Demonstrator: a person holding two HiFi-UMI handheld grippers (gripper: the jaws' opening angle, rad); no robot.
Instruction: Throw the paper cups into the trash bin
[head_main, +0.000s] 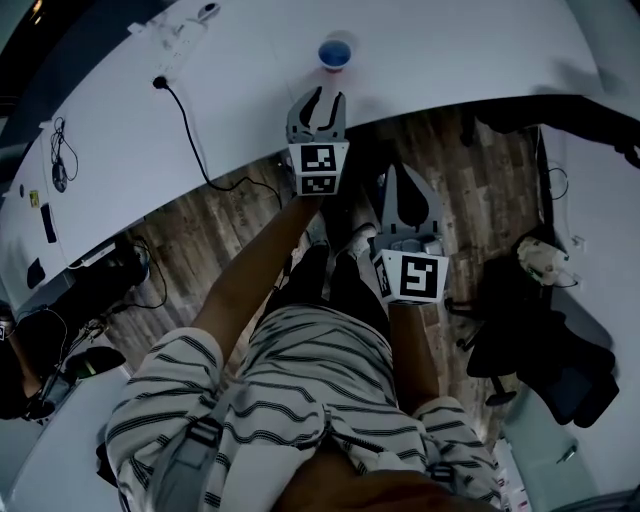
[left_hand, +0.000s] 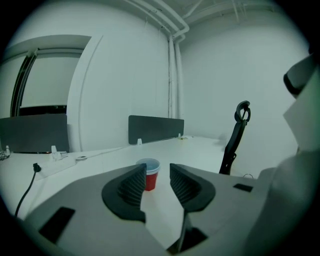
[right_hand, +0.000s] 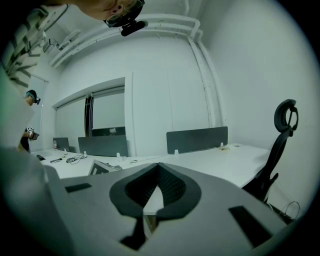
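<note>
On white desk (head_main: 250, 90), near edge: red paper cup (left_hand: 151, 177), just beyond my left gripper (left_hand: 157, 169), jaws apart, gripping nothing. Head view shows only cup's top; left jaw hides cup's side. My right gripper (right_hand: 158, 165) closed, empty.

We see a white, curved tabletop (head_main: 260, 90). One red paper cup (head_main: 335, 54) stands upright on it, near the front edge. A black cable (head_main: 188, 130) runs from a plug (head_main: 160, 82) across the surface and over the edge to the wood-pattern floor (head_main: 200, 240). A dark divider panel (left_hand: 156, 129) stands at the far side.
</note>
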